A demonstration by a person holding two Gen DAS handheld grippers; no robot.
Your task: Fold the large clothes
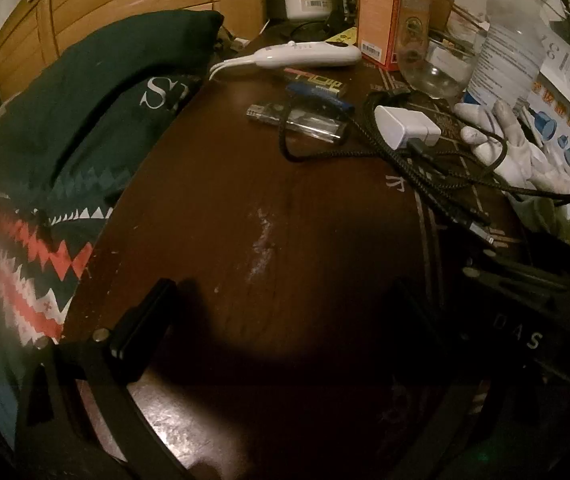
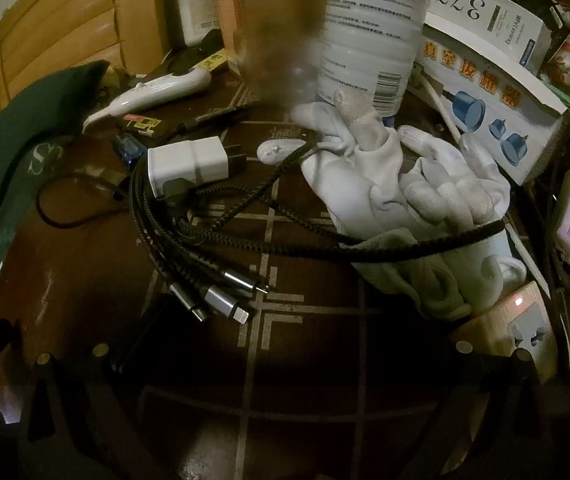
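Left claw point(image 1: 273, 312) open, nothing between its fingers, hovering low over bare brown bench point(image 1: 213, 184). Right claw point(image 2: 281, 364) also spread wide and empty, low over the patterned part of the same bench, its right finger just beside a power strip point(image 2: 525, 328) with a lit indicator.

Outward from the left claw: the garment point(image 1: 69, 128), dark green with white lettering and a red-white zigzag band, lies bunched at the bench's left edge, partly draped off it (how much hangs below is hidden). From the right wrist view it is only a strip at far left, well apart from that claw.

Directly ahead of the right claw: braided charging cable point(image 2: 213, 236) with a white plug point(image 2: 189, 162), white gloves point(image 2: 385, 184), plastic bottle point(image 2: 369, 36), boxes behind.

Judgement: folding not started, neither claw on fabric. Risks: little bare bench to spread a large garment, so dragging it across could snag the cable and sweep the plug, glass bowl point(image 1: 433, 72) or bottle over. Dim light may cause a thin, slipping pinch on the cloth edge.
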